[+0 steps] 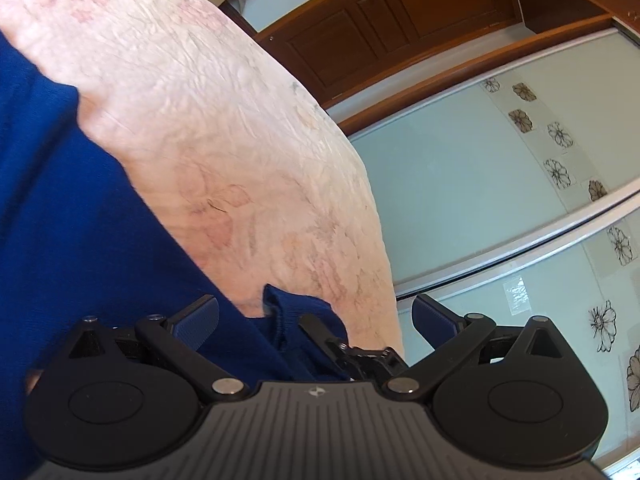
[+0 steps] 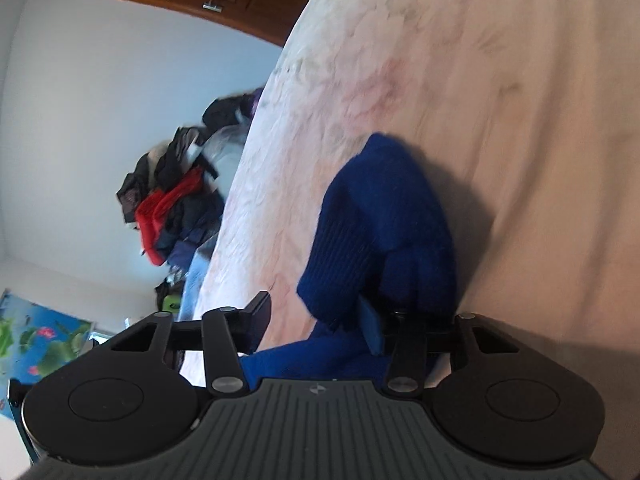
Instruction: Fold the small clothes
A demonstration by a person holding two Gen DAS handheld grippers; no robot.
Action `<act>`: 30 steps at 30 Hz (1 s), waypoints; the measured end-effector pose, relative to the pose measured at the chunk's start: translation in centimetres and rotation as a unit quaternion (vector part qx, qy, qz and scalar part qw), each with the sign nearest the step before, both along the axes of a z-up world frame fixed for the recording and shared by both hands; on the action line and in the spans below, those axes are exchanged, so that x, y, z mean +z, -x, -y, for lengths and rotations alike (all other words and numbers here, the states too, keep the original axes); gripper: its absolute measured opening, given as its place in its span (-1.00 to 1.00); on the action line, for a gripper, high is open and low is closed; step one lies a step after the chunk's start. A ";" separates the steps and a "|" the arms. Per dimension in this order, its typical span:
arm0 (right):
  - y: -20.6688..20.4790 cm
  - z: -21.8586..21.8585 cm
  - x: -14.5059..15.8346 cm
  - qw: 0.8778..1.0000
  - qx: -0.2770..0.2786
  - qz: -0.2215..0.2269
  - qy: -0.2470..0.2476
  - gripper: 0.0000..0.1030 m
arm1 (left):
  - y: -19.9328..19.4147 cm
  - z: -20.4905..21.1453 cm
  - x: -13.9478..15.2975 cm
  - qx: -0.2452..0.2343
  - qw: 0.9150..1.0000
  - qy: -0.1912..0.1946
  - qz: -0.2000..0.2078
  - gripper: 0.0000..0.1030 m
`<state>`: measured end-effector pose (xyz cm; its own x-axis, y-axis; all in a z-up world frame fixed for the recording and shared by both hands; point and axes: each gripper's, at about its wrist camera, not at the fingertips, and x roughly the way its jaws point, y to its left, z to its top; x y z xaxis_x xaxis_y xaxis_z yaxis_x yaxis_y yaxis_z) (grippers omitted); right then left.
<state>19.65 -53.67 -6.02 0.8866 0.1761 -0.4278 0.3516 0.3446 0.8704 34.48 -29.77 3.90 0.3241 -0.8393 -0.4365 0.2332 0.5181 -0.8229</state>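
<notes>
While spread wide, left gripper (image 1: 316,316) hovering over blue knit sweater (image 1: 72,216) on pale floral bedspread (image 1: 208,120); ribbed cuff (image 1: 280,320) between its fingers, touching neither pad. Ahead and to the right, a wooden door (image 1: 400,20). Right gripper (image 2: 316,320) half open, bunched sweater fabric against its right-hand pad (image 2: 374,332), grip not certain. Off to its left, a heap of clothes (image 2: 176,196).

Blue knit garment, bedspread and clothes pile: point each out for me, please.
Blue knit garment (image 2: 384,216): right wrist view, on the bunched ribbed part.
Bedspread (image 1: 224,128): left wrist view, on bare quilted fabric beside the garment.
Clothes pile (image 2: 172,208): right wrist view, on the red item.
</notes>
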 end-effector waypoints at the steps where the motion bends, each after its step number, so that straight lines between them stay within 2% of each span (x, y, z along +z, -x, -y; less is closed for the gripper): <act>1: -0.1 0.0 -0.1 1.000 -0.001 -0.002 0.004 -0.02 | 0.1 0.5 0.1 -0.005 1.000 -0.002 0.003 1.00; 3: -0.1 0.2 -0.1 1.000 0.002 0.002 -0.006 0.04 | 0.2 1.6 0.2 -0.015 1.000 -0.003 0.007 1.00; 7: -0.3 -0.2 0.0 1.000 0.012 0.002 0.012 0.00 | -0.4 3.4 0.0 -0.025 1.000 0.002 0.001 1.00; 9: -0.1 -0.3 -0.1 1.000 -0.010 -0.004 0.021 -0.32 | -1.2 4.5 -0.4 -0.036 0.999 0.007 -0.013 1.00; 11: 0.2 0.2 -1.1 0.999 -0.035 -0.022 0.013 -0.99 | -2.1 5.7 -1.0 -0.048 0.998 0.003 -0.027 1.00; 13: 0.7 0.8 -2.3 0.999 -0.047 -0.005 -0.027 -0.99 | -2.9 6.9 -1.8 -0.048 0.998 -0.016 -0.039 1.00; 16: 1.2 1.0 -2.6 0.997 -0.058 0.022 -0.048 -0.90 | -3.5 7.8 -3.1 -0.035 0.997 -0.043 -0.051 1.00; 20: 1.8 1.5 -3.2 0.990 -0.053 0.084 -0.099 -0.87 | -3.6 7.7 -3.7 -0.033 0.997 -0.037 -0.055 1.00; 22: 1.9 1.7 -3.2 0.985 -0.040 0.118 -0.115 -0.87 | -3.6 7.5 -3.5 -0.024 0.998 -0.035 -0.050 0.87; 23: 1.9 1.6 -3.1 0.984 -0.034 0.129 -0.118 -0.87 | -3.7 7.3 -3.5 -0.023 0.998 -0.032 -0.052 0.66; 24: 1.8 1.5 -2.9 0.983 -0.027 0.136 -0.117 -0.87 | -3.8 7.3 -3.6 -0.024 0.998 -0.028 -0.056 0.35; 26: 1.6 1.3 -2.5 0.982 -0.012 0.149 -0.116 -0.87 | -4.1 7.3 -3.7 -0.031 0.997 -0.027 -0.065 -0.05; 28: 1.3 0.9 -2.0 0.981 0.003 0.158 -0.110 -0.87 | -4.2 7.4 -3.9 -0.036 0.996 -0.027 -0.073 -0.15; 30: 0.9 0.8 -1.7 0.981 0.013 0.163 -0.105 -0.87 | -4.1 7.1 -4.0 -0.033 0.996 -0.028 -0.072 -0.39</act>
<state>18.72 -54.52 -7.67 0.9644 0.2538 -0.0737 0.0359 0.1506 0.9879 38.55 -36.87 -0.09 0.1987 -0.8296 -0.5218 0.1496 0.5519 -0.8204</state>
